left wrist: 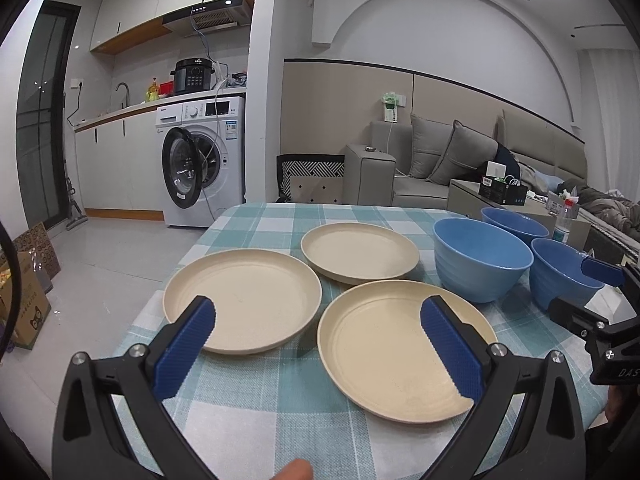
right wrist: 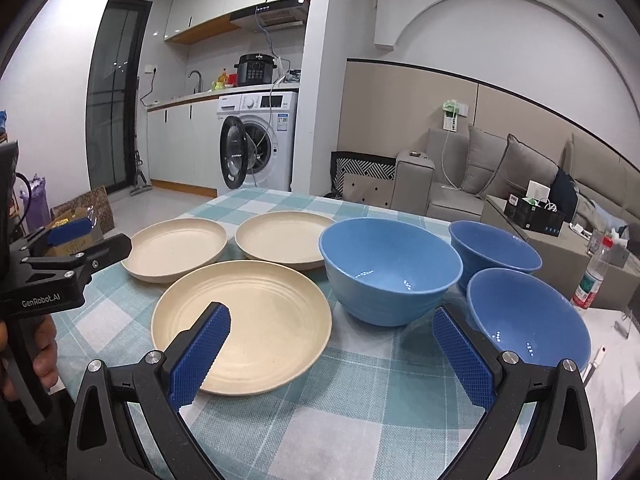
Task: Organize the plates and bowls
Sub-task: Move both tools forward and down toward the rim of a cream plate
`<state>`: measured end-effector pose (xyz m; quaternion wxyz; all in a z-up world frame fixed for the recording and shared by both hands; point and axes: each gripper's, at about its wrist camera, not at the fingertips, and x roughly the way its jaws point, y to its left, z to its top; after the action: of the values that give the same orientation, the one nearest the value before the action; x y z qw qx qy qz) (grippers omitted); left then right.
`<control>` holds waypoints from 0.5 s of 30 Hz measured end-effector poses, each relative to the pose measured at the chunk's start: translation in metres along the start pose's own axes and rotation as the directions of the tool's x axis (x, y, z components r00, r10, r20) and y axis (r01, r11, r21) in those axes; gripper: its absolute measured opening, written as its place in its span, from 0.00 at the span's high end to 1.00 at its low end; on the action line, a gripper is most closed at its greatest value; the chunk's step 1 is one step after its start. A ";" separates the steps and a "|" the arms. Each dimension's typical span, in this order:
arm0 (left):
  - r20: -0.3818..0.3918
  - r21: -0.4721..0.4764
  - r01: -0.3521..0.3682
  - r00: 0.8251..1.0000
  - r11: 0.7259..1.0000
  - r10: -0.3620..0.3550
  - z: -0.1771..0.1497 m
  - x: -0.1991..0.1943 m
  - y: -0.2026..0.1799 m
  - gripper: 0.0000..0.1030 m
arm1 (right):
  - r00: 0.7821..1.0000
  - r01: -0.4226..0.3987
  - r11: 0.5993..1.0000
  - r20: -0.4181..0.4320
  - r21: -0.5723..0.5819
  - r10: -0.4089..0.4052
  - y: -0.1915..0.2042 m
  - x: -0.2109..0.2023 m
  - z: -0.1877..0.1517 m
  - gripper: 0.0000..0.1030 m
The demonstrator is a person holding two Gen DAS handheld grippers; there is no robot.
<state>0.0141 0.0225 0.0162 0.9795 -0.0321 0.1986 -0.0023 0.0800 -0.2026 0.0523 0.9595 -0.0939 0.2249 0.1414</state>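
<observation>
Both claws hang wide open over the counter (left wrist: 256, 412) with its checked cloth, holding nothing. In the left wrist view the left claw (left wrist: 316, 344) frames two plates: the near plate (left wrist: 384, 356) at lower centre-right and the left plate (left wrist: 248, 300) at centre-left, with the far plate (left wrist: 360, 252) behind them at centre. In the right wrist view the right claw (right wrist: 332, 344) sits low in the frame, between the near plate and the near bowl (right wrist: 536, 316) at lower right. The big bowl (right wrist: 390, 268) stands at centre, the far bowl (right wrist: 496, 248) behind at right. All six pieces lie separately, none stacked.
</observation>
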 end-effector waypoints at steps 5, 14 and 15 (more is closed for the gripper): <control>-0.002 0.027 0.008 1.000 1.000 -0.008 0.016 0.003 -0.004 0.00 | 1.000 0.007 1.000 0.000 -0.027 -0.007 0.014 0.008 0.010 0.00; -0.015 0.009 0.032 0.999 0.999 -0.032 0.037 0.013 -0.008 0.00 | 1.000 -0.005 0.999 0.003 -0.044 0.005 0.023 0.022 0.030 0.00; -0.019 0.005 0.031 0.999 1.000 -0.031 0.038 0.015 -0.008 0.00 | 1.000 -0.003 0.999 0.006 -0.048 0.003 0.022 0.023 0.032 0.00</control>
<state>0.0426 0.0168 0.0459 0.9775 -0.0327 0.2074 -0.0181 0.1057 -0.1684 0.0671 0.9574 -0.1163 0.2188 0.1483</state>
